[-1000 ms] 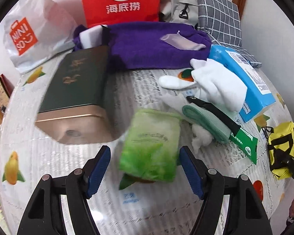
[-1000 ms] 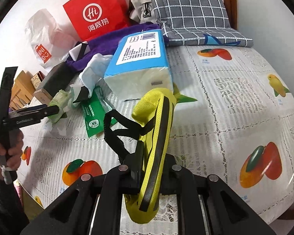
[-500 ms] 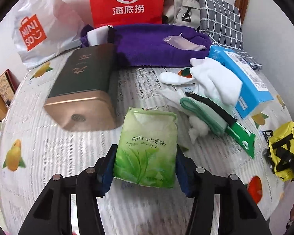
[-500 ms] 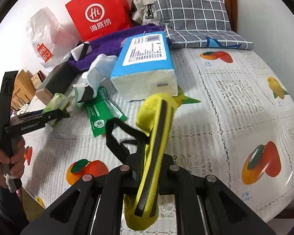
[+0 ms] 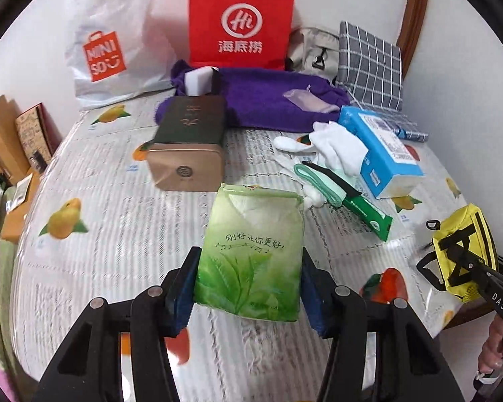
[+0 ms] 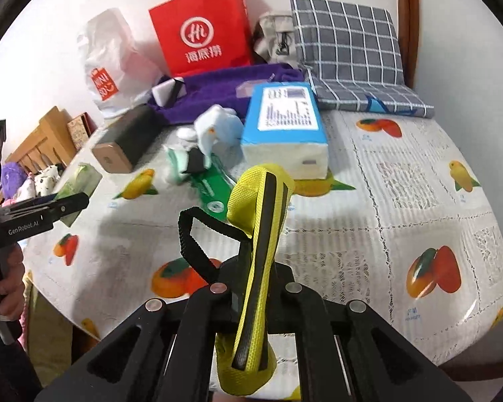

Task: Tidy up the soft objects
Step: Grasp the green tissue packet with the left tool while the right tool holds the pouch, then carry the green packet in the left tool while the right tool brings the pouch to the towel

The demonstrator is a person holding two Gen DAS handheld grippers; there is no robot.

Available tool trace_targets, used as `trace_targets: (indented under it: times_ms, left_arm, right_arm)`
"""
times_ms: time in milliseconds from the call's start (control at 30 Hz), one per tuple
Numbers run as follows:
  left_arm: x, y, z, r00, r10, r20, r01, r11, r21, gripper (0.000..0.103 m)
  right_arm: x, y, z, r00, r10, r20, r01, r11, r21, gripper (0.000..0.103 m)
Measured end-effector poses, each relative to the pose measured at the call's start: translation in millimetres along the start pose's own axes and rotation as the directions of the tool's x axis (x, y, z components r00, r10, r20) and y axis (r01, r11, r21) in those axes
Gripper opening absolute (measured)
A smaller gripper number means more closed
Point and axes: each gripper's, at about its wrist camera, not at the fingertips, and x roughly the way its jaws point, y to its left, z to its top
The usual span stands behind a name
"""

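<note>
My left gripper (image 5: pixel 248 288) is shut on a green tissue pack (image 5: pixel 251 254) and holds it above the table's front; it also shows in the right wrist view (image 6: pixel 80 181). My right gripper (image 6: pixel 256 288) is shut on a yellow pouch (image 6: pixel 258 234) with a black strap, held upright above the table; the pouch also shows in the left wrist view (image 5: pixel 466 251). A white glove (image 5: pixel 335 147), a green strap item (image 5: pixel 318 181), a blue tissue box (image 5: pixel 382 147) and a purple towel (image 5: pixel 271 100) lie on the table.
A gold-and-green tin (image 5: pixel 187 147) lies at mid left. A red paper bag (image 5: pixel 241 23), a white Miniso bag (image 5: pixel 107 57), a grey bag (image 5: pixel 312 50) and a checked cushion (image 5: pixel 369 67) stand along the back wall. The fruit-print tablecloth (image 5: pixel 100 234) covers the round table.
My left gripper closed on the green tissue pack and lifted it back toward the table's front. My right gripper drew back a little with the yellow pouch.
</note>
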Motion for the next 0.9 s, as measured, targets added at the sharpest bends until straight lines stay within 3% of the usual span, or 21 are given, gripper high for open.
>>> trace_targets:
  times_ms: [500, 900]
  left_arm:
    - [-52.6, 15.7, 9.0, 0.995, -0.038, 0.090, 0.046, 0.996, -0.077, 0.052]
    - [-55.4, 13.2, 49.2, 0.993, -0.017, 0.115, 0.029, 0.995, -0.098, 0.052]
  right_arm:
    - [-51.7, 26.6, 36.6, 0.995, 0.058, 0.080, -0.055, 0.998, -0.041, 0.006]
    - [-46.9, 20.1, 87.4, 0.991, 0.076, 0.110, -0.071, 0.996, -0.046, 0.006]
